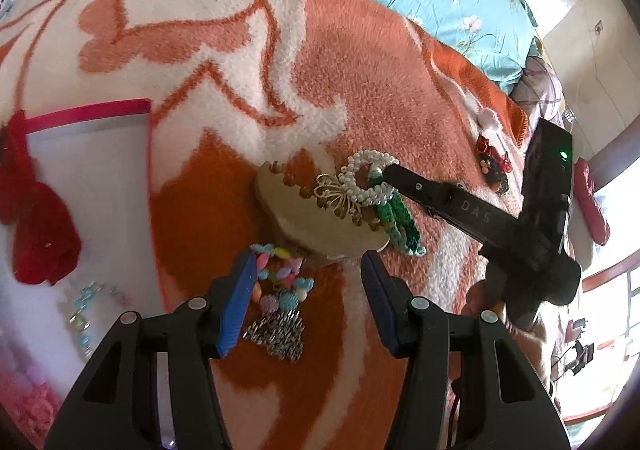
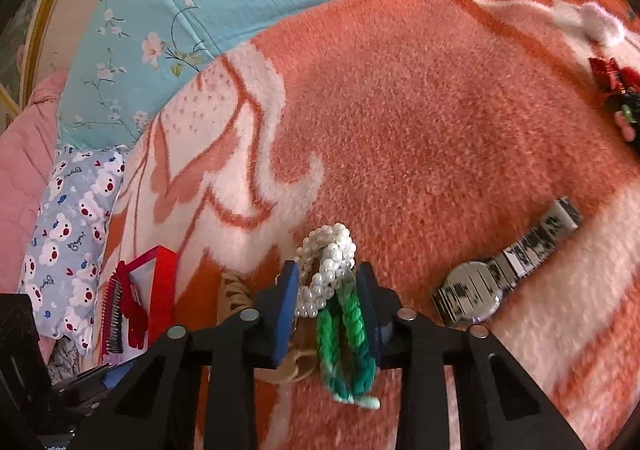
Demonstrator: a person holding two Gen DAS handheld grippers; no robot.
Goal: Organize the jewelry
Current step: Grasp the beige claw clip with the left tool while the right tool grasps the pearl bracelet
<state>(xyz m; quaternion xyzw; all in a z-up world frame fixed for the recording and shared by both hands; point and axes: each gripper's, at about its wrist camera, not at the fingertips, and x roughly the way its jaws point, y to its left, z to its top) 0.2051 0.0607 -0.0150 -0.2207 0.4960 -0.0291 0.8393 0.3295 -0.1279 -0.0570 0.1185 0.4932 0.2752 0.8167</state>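
A white pearl bracelet point(image 2: 330, 250) and a green braided cord point(image 2: 346, 334) lie between my right gripper's point(image 2: 328, 268) blue pads, which close against them. In the left wrist view that right gripper point(image 1: 390, 169) comes in from the right onto the pearl bracelet point(image 1: 370, 161), which rests on a beige comb point(image 1: 312, 217) bearing a gold butterfly. My left gripper point(image 1: 310, 256) stands open just in front of the comb. A pastel bead bracelet point(image 1: 280, 282) and a silver piece point(image 1: 278, 336) lie beside its left finger, untouched.
A red-rimmed, white-lined box point(image 1: 88, 115) at left holds a red tassel point(image 1: 36, 230) and a pale blue bead string point(image 1: 82, 314). A metal watch point(image 2: 480, 290) lies right of the right gripper. Red ornaments point(image 2: 610, 73) sit far right on the orange blanket point(image 2: 440, 109).
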